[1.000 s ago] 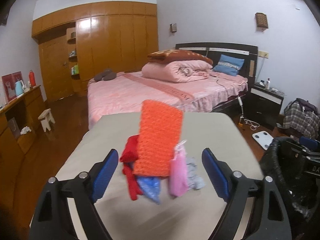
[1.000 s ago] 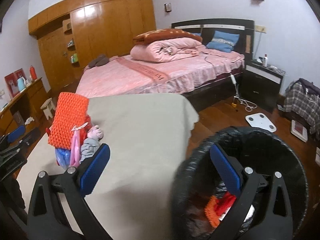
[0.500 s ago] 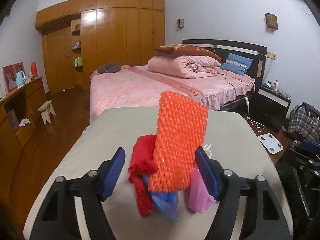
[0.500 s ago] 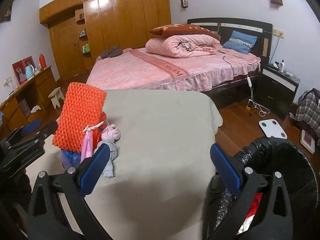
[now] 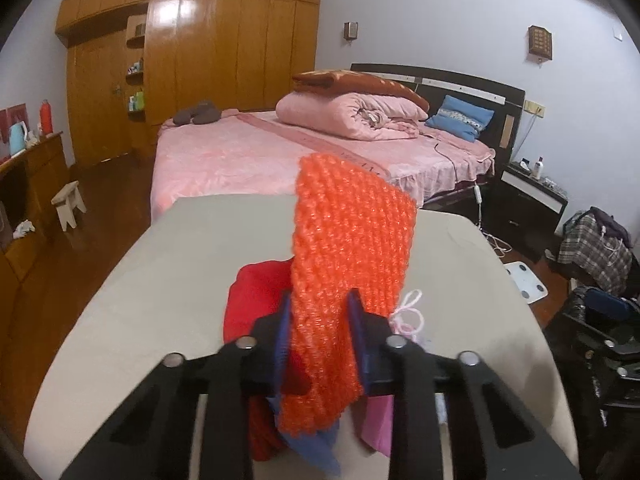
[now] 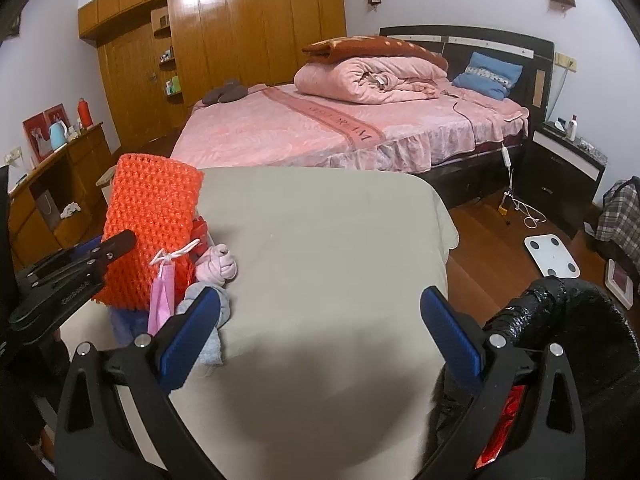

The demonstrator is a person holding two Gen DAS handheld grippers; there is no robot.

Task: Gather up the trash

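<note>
The left gripper (image 5: 318,334) is closed narrow on the orange knitted piece (image 5: 352,264), its two blue pads pressing the lower part of it from both sides. The piece stands at the near left side of the beige table (image 6: 320,240); in the right wrist view it is at about 9 o'clock. Around its foot there is a small heap: a red cloth (image 5: 260,296), a blue scrap (image 5: 316,448), a pink bag with a white string (image 6: 162,300) and a pale pink and grey bundle (image 6: 216,276). The right gripper (image 6: 316,332) hangs wide open over the table and holds nothing. The black-lined trash bin (image 6: 560,320) is beside the table at about 4 o'clock in that view, with something red already inside.

What could go wrong, in my judgement: the knit is soft and stretchy, so it may slip between the pads when it is lifted. The heap touches it, and I cannot tell whether the red cloth is caught too, so a neighbour may be dragged and fall on the floor. The swing to the bin is rather far, and the loose top may catch the bin rim.

The long axis of the orange piece is near vertical, the top end pointing to 12 o'clock and leaning a little away from the left gripper.
</note>
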